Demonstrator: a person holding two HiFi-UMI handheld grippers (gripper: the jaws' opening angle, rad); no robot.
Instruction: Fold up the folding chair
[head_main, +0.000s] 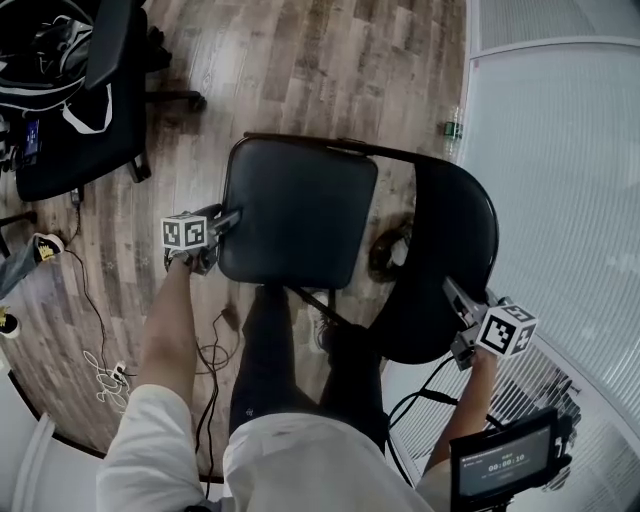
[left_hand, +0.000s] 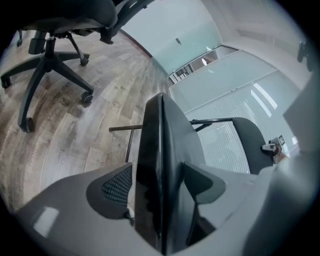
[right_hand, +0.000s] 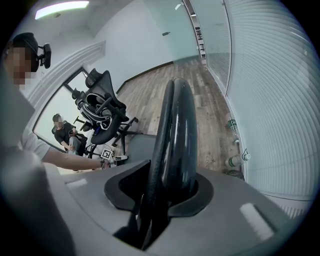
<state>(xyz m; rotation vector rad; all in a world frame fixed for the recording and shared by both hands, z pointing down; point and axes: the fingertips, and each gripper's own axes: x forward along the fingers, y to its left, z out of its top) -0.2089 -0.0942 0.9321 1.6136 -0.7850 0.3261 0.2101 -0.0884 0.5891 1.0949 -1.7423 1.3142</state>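
Observation:
The black folding chair stands unfolded on the wood floor, its square seat (head_main: 295, 210) flat and its rounded backrest (head_main: 450, 260) to the right. My left gripper (head_main: 228, 222) is at the seat's left edge. In the left gripper view the seat (left_hand: 165, 140) runs edge-on between the wide-spread jaws of the left gripper (left_hand: 160, 187), which stands open around it. My right gripper (head_main: 455, 295) is at the near lower rim of the backrest. In the right gripper view the backrest (right_hand: 175, 125) sits edge-on in the right gripper (right_hand: 167, 187), whose pads close against both its sides.
A black office chair (head_main: 70, 100) with a bag stands at the far left, and cables (head_main: 105, 365) trail over the floor. A frosted glass wall (head_main: 560, 200) runs close along the right, a bottle (head_main: 452, 128) at its foot. A person (right_hand: 65, 132) sits far off.

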